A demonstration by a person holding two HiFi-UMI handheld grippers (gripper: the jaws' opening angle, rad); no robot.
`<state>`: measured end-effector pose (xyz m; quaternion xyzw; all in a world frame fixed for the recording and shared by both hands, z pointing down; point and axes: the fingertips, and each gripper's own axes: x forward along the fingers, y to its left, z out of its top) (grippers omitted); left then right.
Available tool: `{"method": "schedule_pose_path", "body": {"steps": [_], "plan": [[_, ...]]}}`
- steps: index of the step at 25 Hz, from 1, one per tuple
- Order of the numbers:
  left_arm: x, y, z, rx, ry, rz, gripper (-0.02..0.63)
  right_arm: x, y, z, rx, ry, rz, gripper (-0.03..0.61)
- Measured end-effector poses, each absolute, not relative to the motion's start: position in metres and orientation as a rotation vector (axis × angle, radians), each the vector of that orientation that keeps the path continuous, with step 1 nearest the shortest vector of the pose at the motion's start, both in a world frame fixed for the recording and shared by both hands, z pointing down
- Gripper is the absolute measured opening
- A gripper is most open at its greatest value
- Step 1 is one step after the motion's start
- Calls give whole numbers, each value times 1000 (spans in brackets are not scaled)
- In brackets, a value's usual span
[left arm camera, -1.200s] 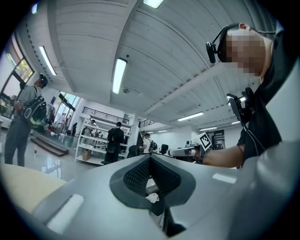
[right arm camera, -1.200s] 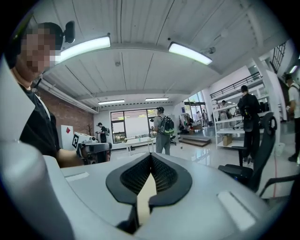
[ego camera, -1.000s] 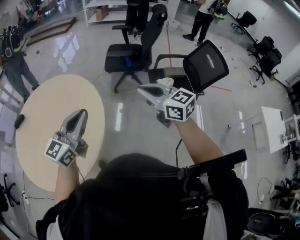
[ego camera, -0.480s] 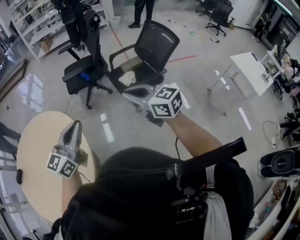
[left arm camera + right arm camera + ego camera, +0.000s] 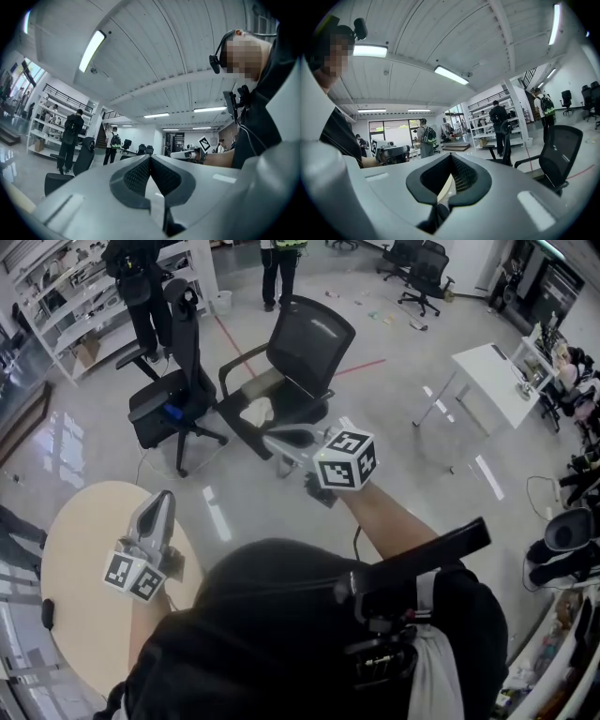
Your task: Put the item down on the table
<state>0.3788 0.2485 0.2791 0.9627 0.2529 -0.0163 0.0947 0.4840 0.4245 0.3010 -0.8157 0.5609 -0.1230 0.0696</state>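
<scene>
My right gripper [image 5: 272,438] is held level over the floor in front of a mesh chair, jaws shut. In the right gripper view a thin cream strip [image 5: 445,186] shows pinched between its pads [image 5: 461,176]; I cannot tell what the item is. The round beige table [image 5: 84,549] lies at the lower left. My left gripper [image 5: 165,498] hovers over the table's right edge. Its jaws are shut tip to tip [image 5: 150,158] and nothing shows between them.
A mesh office chair [image 5: 305,343] with a white cloth [image 5: 255,412] on its seat stands just beyond the right gripper. A black chair [image 5: 173,395] is to its left. People [image 5: 141,287] stand by shelves at the back. A white desk [image 5: 492,381] is at the right.
The view has swung round: the chairs slid from right to centre and the table dropped to the lower left. Both grippers moved sideways with it, and both stayed shut.
</scene>
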Motion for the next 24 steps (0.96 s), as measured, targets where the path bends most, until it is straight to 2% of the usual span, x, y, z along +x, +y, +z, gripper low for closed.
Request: {"method": "schedule_pose_path", "body": {"steps": [24], "plan": [[363, 224, 288, 2871, 655, -40, -3, 484, 397, 297, -2414, 1781, -334, 12]]}}
